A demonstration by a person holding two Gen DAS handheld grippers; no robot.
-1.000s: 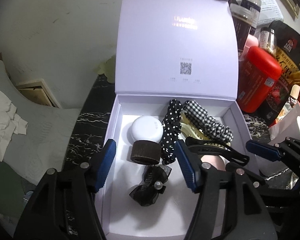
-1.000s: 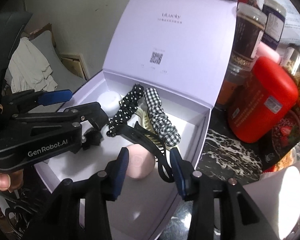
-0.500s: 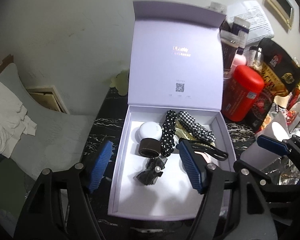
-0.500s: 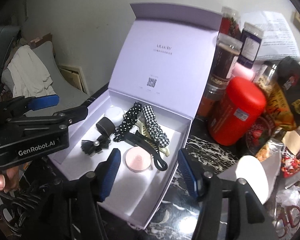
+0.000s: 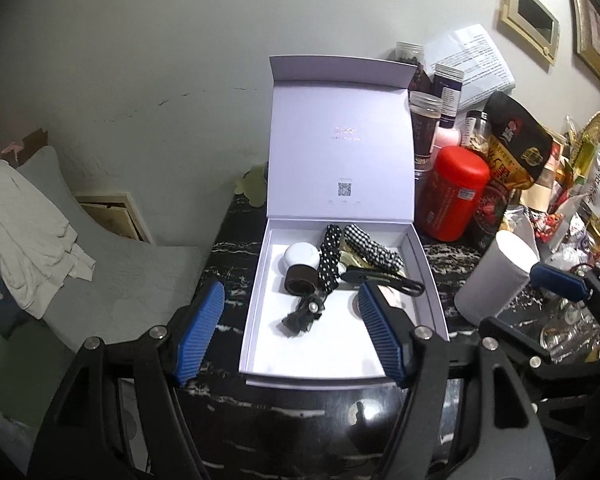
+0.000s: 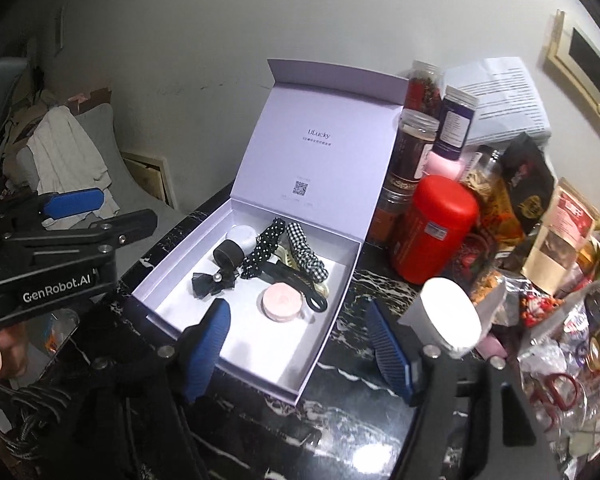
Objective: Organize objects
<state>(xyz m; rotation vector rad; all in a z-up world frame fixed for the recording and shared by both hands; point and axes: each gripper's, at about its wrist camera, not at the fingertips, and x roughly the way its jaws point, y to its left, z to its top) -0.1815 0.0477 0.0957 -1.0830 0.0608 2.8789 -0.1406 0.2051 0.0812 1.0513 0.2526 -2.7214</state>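
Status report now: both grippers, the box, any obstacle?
Left gripper open, empty. Right gripper open, empty. Lavender box lid up, hair accessories inside. Red canister beside box, apart.

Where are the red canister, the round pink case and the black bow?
red canister (image 6: 434, 228), right wrist view, side wall.
round pink case (image 6: 281, 302), right wrist view, lid top.
black bow (image 5: 303, 314), left wrist view, its middle.

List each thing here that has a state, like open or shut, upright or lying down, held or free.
Gift box: open, lid upright.
Left gripper: open, holding nothing.
Right gripper: open, holding nothing.
Red canister: upright, lid on.
Black hair clip: lying in the box, free.
Pink compact: shut, lying flat in the box.
Black bow: lying in the box, free.
White cylinder: tipped over beside the box.
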